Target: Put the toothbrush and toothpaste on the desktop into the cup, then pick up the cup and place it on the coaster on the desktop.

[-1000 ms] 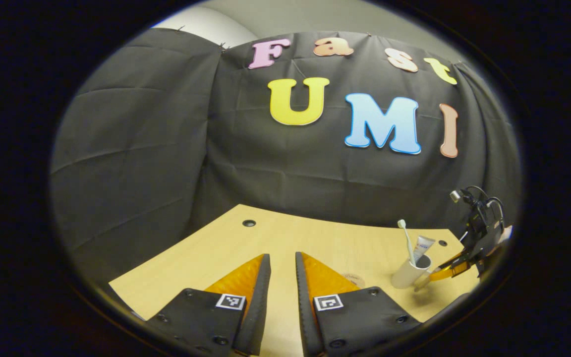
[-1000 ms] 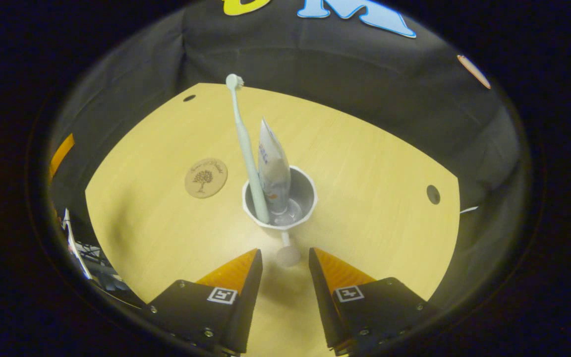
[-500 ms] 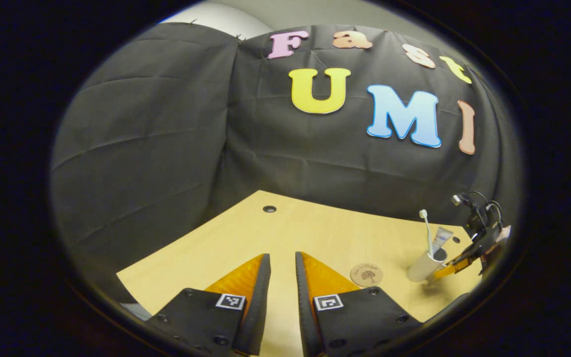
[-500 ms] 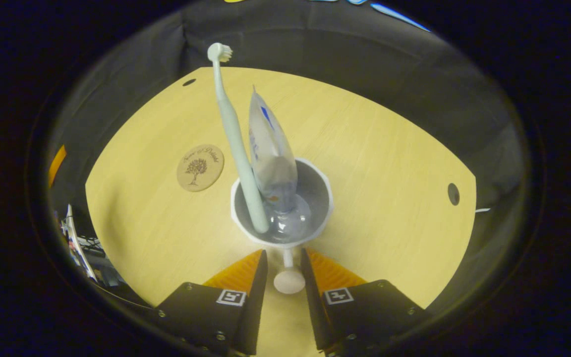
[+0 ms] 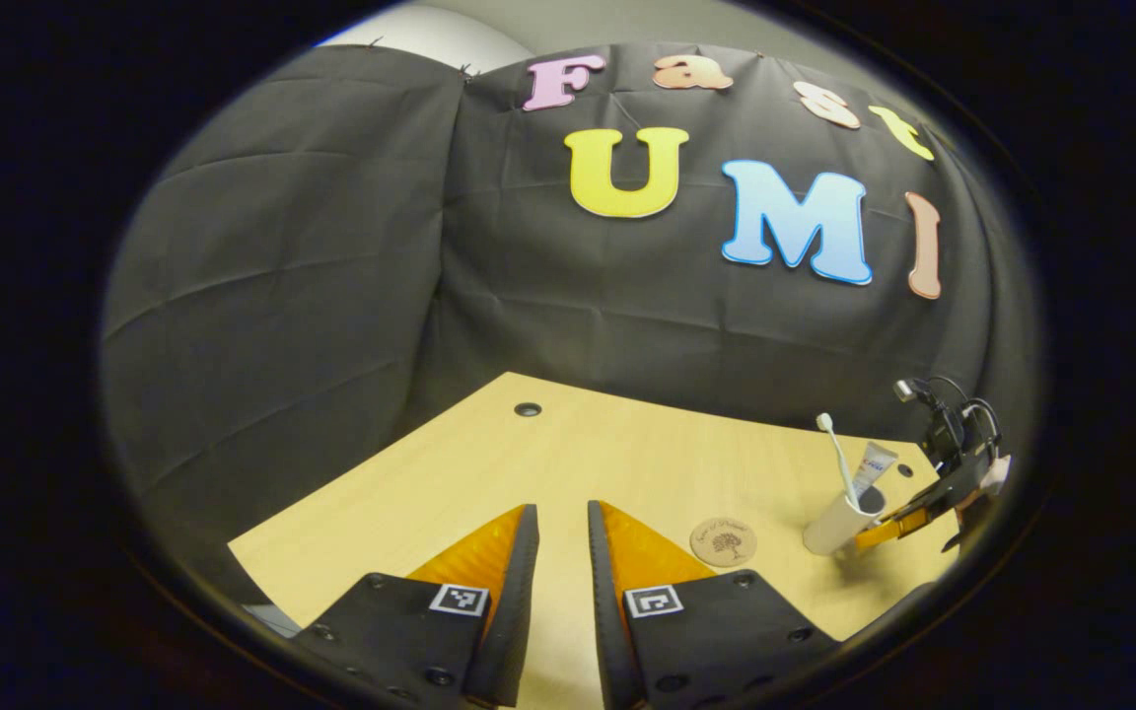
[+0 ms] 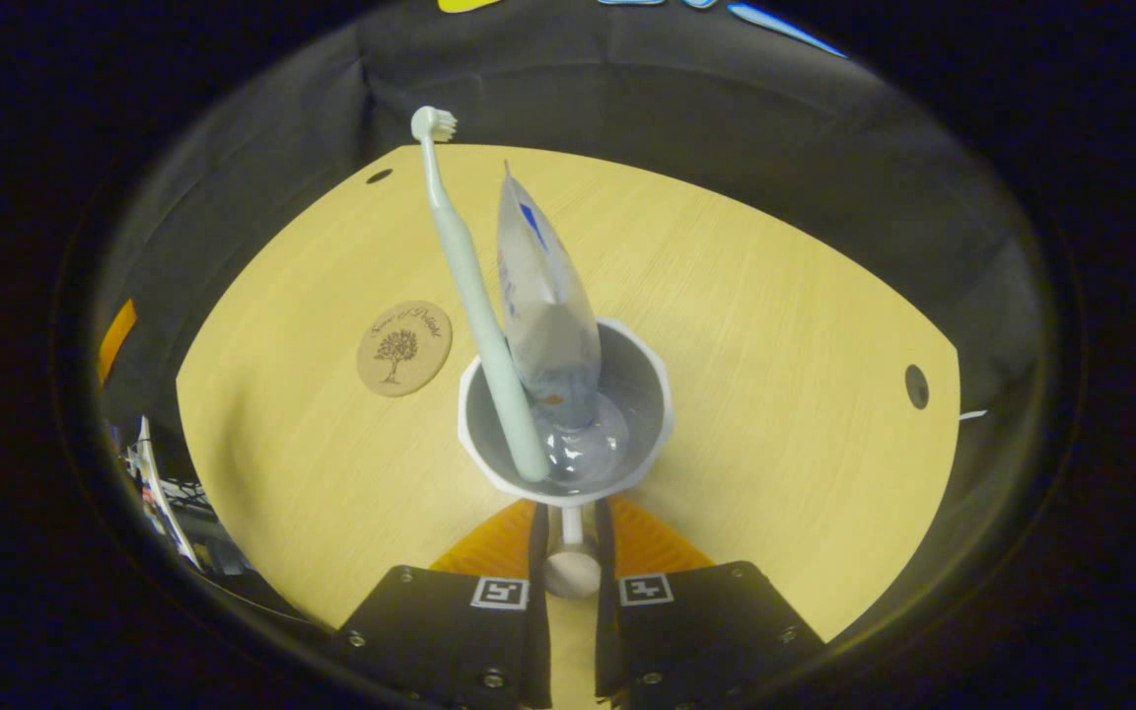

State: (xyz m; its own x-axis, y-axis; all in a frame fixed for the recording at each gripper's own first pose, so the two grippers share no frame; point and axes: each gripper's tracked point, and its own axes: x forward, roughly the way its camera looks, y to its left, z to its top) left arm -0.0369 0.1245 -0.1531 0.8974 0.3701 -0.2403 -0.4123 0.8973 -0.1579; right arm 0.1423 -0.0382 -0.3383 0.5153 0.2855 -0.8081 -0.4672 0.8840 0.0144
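Coaster (image 6: 403,348) lies just left of the cup (image 6: 565,414), whose handle the right tongs (image 6: 569,537) pinch; left tongs (image 5: 562,562), narrow and empty, hover farther off

Toothbrush (image 6: 474,296), toothpaste (image 6: 543,316) in cup (image 6: 647,394)

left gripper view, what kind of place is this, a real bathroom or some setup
Probably a staged recording booth, not a bathroom: black cloth hangs as the wall behind a bare wooden desktop, which holds a cup with toothbrush and toothpaste, and a coaster.
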